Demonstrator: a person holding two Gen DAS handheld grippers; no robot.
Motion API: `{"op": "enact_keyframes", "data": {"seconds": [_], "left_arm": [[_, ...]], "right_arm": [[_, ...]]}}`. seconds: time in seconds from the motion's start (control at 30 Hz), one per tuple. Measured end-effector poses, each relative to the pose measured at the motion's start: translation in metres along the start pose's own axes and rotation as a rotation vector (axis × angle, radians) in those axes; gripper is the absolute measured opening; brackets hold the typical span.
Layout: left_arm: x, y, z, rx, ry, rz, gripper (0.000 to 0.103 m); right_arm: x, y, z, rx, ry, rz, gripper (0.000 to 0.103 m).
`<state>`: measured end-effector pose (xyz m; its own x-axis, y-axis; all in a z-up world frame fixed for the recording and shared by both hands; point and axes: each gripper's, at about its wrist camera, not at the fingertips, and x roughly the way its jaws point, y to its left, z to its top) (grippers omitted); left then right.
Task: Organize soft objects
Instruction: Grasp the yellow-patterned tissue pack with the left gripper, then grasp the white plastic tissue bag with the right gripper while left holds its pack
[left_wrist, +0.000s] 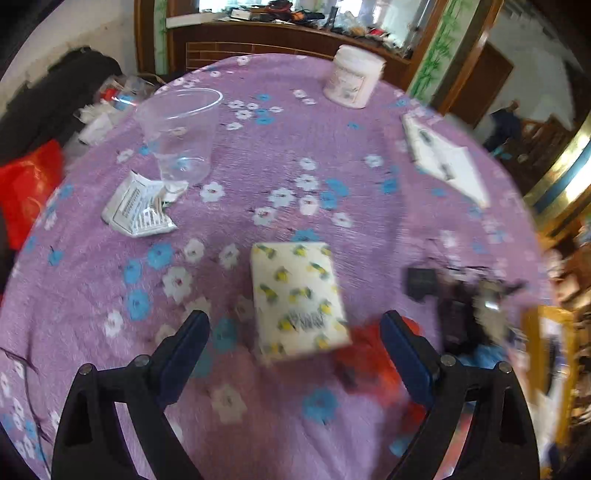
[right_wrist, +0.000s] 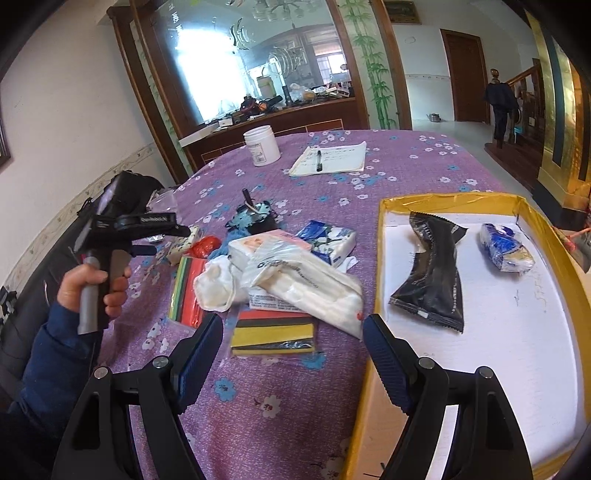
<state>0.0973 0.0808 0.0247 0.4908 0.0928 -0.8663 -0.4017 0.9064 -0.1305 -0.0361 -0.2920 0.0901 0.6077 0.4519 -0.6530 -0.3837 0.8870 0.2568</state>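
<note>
Right claw (right_wrist: 293, 345) alone sees yellow tray (right_wrist: 384, 258).

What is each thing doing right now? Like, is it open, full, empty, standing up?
Left gripper: open, empty, above the lemon-print tissue pack.
Right gripper: open, empty.
Clear plastic cup: upright, empty.
White jar: upright, lid on.
Yellow-rimmed tray: holds two packets.
Black packet: lying flat in tray.
Blue-white tissue pack: lying in tray.
Pen: lying on the paper.
</note>
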Motion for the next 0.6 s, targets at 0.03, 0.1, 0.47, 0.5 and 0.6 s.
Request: {"op": "enact_keyframes", "data": {"seconds": [0.03, 0.1, 0.47, 0.5, 0.6], "left_arm": [[0.007, -0.001, -0.001, 0.004, -0.003, 0.014, 0.089], [0.02, -0.004, -0.005, 0.025, 0.012, -0.001, 0.065], [0.001, -0.004, -0.007, 0.078, -0.093, -0.04, 0.052], [-0.002, -0.004, -0.007, 0.08, -0.105, -0.043, 0.052], [-0.013, -0.003, -0.01, 0.082, -0.131, -0.06, 0.052]], "right_arm": [[-0.001, -0.002, 0.002, -0.002, 0.002, -0.011, 0.082], [0.0, -0.003, 0.008, -0.024, -0.001, -0.038, 0.083], [0.073, 0.011, 0.04, -0.259, 0.161, -0.116, 0.08], [0.079, 0.008, 0.041, -0.237, 0.159, -0.085, 0.062], [0.08, 0.008, 0.04, -0.236, 0.153, -0.128, 0.013]]}}
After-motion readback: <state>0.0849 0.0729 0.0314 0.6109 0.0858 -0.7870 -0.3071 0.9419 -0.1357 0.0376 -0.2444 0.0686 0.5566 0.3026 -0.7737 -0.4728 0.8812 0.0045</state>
